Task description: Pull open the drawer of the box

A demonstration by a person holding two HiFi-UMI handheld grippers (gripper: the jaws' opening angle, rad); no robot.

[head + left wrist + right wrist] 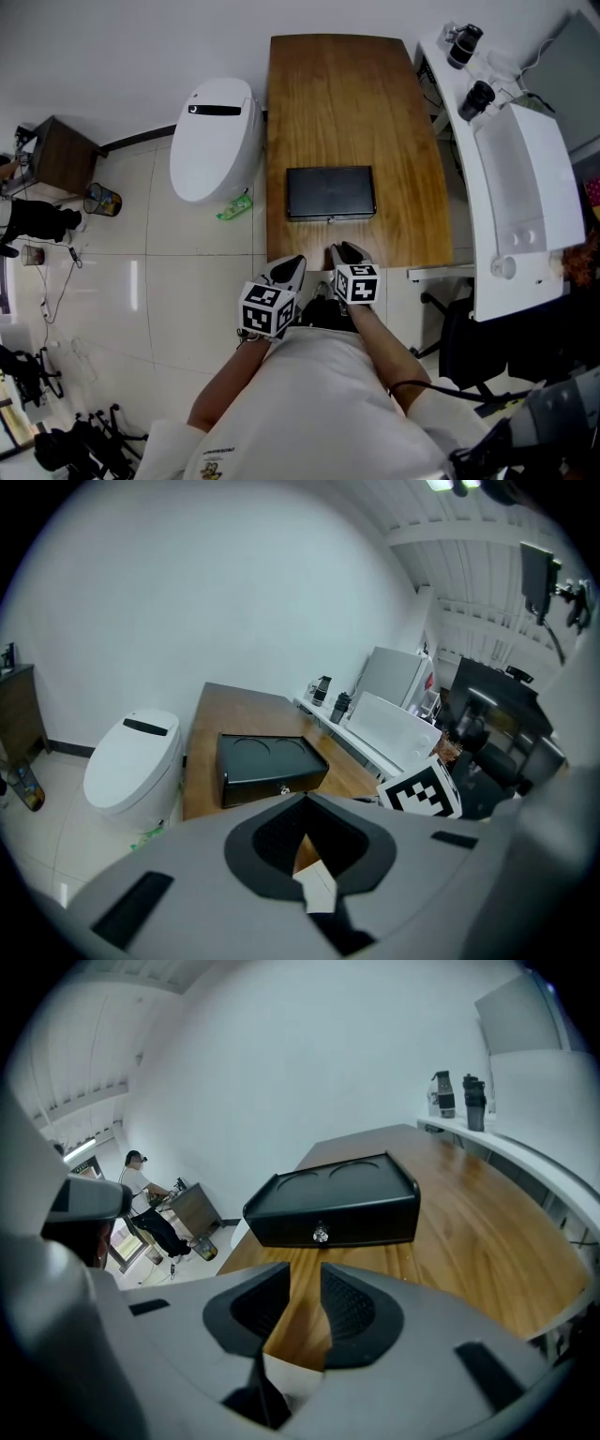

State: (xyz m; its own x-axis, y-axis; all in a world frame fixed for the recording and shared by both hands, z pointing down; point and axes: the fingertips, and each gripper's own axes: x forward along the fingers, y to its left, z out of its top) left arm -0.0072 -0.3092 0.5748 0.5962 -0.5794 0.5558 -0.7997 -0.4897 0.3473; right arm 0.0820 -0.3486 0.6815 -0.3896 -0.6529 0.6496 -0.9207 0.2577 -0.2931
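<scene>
Table (pixel 337 103), one box (pixel 330 192), left claw (pixel 292 264), right claw (pixel 344 250)

box (pixel 330 192): black, flat | drawer (pixel 330 1223) closed, silver knob (pixel 321 1234) | mid-table (pixel 375 103)

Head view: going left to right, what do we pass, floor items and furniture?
brown side cabinet → white toilet → black box → white counter

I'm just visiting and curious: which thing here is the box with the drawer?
Look at the long wooden table. The flat black box lies alone on it, near the camera's end. Two round dents in its lid and one small shiny knob on its front set it apart.
</scene>
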